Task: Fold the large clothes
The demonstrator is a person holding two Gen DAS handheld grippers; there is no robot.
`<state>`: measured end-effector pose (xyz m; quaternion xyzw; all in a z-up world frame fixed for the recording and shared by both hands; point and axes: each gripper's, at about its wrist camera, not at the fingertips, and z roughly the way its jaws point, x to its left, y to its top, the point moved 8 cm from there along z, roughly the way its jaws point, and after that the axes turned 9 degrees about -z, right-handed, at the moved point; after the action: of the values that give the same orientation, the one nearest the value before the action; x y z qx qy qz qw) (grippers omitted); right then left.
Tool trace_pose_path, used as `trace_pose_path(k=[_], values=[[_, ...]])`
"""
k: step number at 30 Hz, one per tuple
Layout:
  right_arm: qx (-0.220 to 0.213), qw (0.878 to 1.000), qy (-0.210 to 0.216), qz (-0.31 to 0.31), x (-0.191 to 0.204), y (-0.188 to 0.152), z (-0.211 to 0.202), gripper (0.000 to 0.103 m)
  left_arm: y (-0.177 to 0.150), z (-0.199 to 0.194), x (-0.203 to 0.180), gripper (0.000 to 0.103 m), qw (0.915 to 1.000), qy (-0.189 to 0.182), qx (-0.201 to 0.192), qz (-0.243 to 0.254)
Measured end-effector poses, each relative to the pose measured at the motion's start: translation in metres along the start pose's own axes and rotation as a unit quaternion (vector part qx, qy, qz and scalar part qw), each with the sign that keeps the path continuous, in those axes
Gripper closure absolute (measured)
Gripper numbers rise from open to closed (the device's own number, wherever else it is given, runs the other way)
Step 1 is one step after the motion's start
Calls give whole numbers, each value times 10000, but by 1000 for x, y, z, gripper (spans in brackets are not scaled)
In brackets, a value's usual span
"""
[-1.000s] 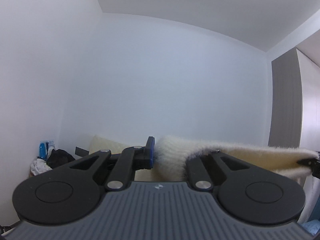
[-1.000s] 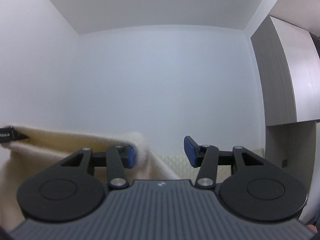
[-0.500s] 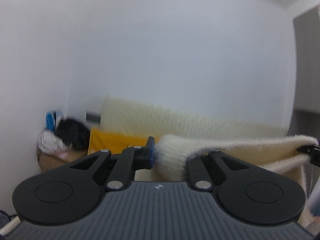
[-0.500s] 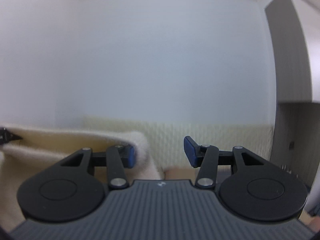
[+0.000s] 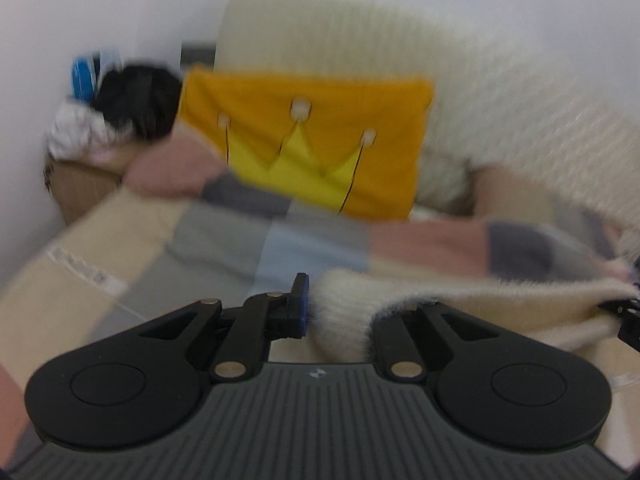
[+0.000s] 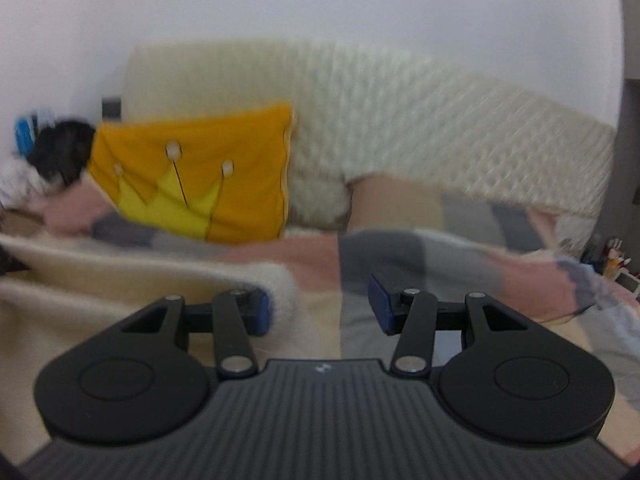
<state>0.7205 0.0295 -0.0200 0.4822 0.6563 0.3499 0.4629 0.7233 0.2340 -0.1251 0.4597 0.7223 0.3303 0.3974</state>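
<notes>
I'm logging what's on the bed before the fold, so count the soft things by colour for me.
Cream fuzzy garment: 1
Orange crown cushion: 1
Patchwork pastel blanket: 1
Cream quilted cover at the back: 1
Total: 4

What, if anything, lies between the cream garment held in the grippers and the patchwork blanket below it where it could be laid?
Nothing visible. The cream garment hangs between the left gripper and right gripper over bare patchwork blanket. The yellow cushion sits farther back.
</notes>
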Motion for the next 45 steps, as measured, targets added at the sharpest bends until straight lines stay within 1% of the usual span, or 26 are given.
trace_pose_path(k=[2, 7, 8, 10, 11, 12, 13, 16, 18, 19, 20, 21, 22, 23, 24, 25, 27, 29, 33, 35, 37, 39, 41, 43, 44, 45], values=[[181, 9998, 14, -103, 12, -18, 31, 53, -3, 58, 24, 90, 9997, 85, 246, 36], [714, 9971, 245, -30, 25, -66, 81, 53, -32, 141, 50, 90, 9952, 250, 930, 147], [824, 9961, 298, -37, 28, -74, 89, 53, -35, 150, 54, 90, 9935, 265, 1098, 160], [1063, 9935, 414, 38, 32, -90, 106, 53, -53, 168, 57, 90, 9905, 346, 1301, 286], [1182, 9917, 485, 110, 34, -98, 111, 53, -56, 165, 55, 89, 9896, 361, 1353, 335], [1326, 9891, 604, 208, 35, -106, 117, 53, -63, 174, 57, 89, 9883, 378, 1422, 404], [1359, 9876, 734, 268, 36, -110, 123, 53, -67, 181, 58, 89, 9874, 366, 1484, 416], [1570, 9821, 930, 462, 37, -124, 129, 52, -69, 181, 58, 88, 9862, 445, 1553, 351], [1613, 9808, 983, 478, 38, -125, 129, 52, -68, 175, 55, 88, 9847, 488, 1605, 464], [1661, 9796, 1008, 503, 39, -125, 129, 51, -68, 176, 54, 85, 9838, 509, 1635, 527], [1714, 9786, 1015, 522, 40, -125, 127, 46, -67, 175, 53, 83, 9828, 527, 1672, 585], [1757, 9778, 1023, 510, 41, -124, 125, 44, -64, 163, 50, 74, 9819, 549, 1695, 638], [1772, 9775, 1031, 488, 41, -124, 124, 37, -62, 162, 50, 59, 9808, 593, 1719, 701], [1774, 9771, 1064, 490, 42, -122, 122, 26, -59, 154, 49, 51, 9800, 604, 1748, 737], [1765, 9760, 1149, 556, 42, -120, 118, 21, -56, 146, 47, 41, 9798, 579, 1761, 755], [1759, 9737, 1281, 673, 42, -118, 113, 17, -53, 141, 47, 34, 9803, 537, 1753, 740], [1816, 9671, 1548, 883, 43, -114, 104, 17, -47, 129, 44, 28, 9807, 453, 1783, 664], [1778, 9652, 1669, 947, 43, -106, 89, 17, -42, 117, 39, 27, 9786, 297, 1922, 666], [1514, 9711, 1678, 770, 42, -84, 54, 17, -36, 85, 24, 26, 9774, 176, 1875, 962], [1448, 9732, 1666, 648, 43, -75, 37, 17, -39, 69, 18, 22, 9716, 75, 2134, 1022], [1411, 9733, 1714, 581, 44, -68, 22, 17, -42, 54, 11, 21, 9663, -57, 2308, 1142], [1295, 9745, 1765, 502, 47, -61, 5, 17, -38, 35, 7, 21, 9704, 61, 2055, 1267], [1182, 9759, 1769, 483, 48, -58, -9, 17, -35, 19, 4, 21, 9725, 34, 1970, 1240], [1129, 9758, 1792, 543, 49, -57, -22, 17, -35, 5, 3, 21, 9749, -77, 1961, 1056], [1116, 9755, 1804, 582, 50, -57, -27, 17, -33, -3, 3, 20, 9776, -130, 1883, 927], [1091, 9755, 1802, 629, 50, -58, -32, 17, -29, -11, 3, 17, 9810, -209, 1770, 767]])
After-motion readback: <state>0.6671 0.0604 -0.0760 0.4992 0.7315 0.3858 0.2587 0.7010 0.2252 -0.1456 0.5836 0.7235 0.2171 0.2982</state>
